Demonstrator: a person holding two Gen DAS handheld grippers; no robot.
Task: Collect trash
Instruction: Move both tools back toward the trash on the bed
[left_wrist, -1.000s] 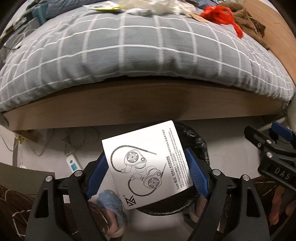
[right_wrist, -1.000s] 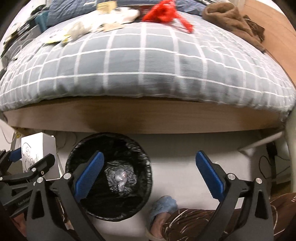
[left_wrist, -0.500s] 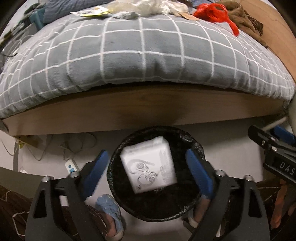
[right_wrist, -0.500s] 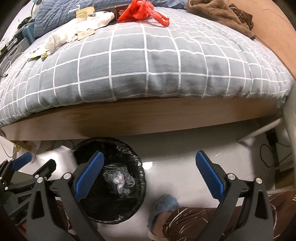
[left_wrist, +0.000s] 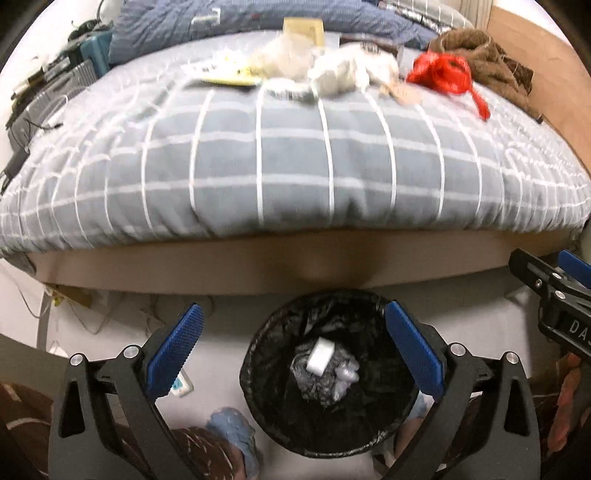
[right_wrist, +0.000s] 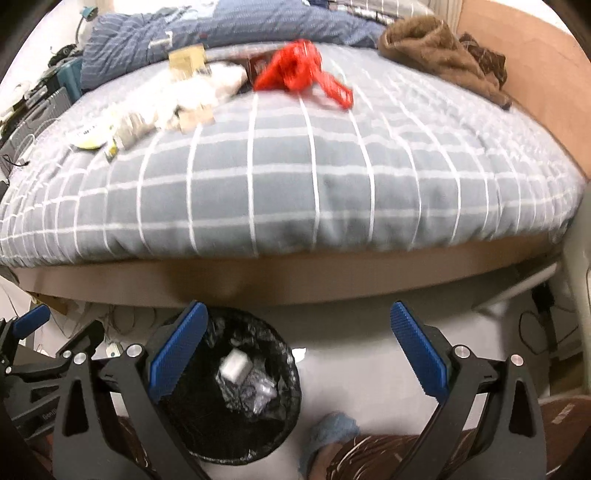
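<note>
Dropped since the earlier frame: white box (left_wrist: 320, 355), a second ago pinched between the blue pads, now lying tilted on crumpled silvery wrapping at the bottom of the round bin (left_wrist: 258, 354). Same box (right_wrist: 235, 365) seen from the right wrist view, inside the bin (right_wrist: 291, 373), lined with a glossy, wrinkled black bag.

Left gripper (left_wrist: 293, 345) above the bin, jaws just opened to full width, nothing between the ribbed blue pads, only the bin mouth below. Right gripper (right_wrist: 299, 349) also spread wide and empty, with its left pad over the bin's near rim and pale floor under the rest of the gap.

Behind the bin, a plain wooden bed frame (left_wrist: 221, 269), and over it a soft grey quilt (left_wrist: 295, 158) with thin white check lines, bulging over the edge. On top of the quilt, more litter: a red mesh-like bag (left_wrist: 441, 74), crumpled white paper or plastic (left_wrist: 340, 72) (blurred, hard to say which), a flat yellow-edged packet (left_wrist: 231, 75), a tan card piece (right_wrist: 194, 116). Farther right, a fuzzy brown garment (right_wrist: 436, 48) in a heap.

Near the bottom edge, a foot in a fluffy blue slipper (right_wrist: 332, 435) beside the bin, and a brown patterned trouser leg (right_wrist: 388, 458).
</note>
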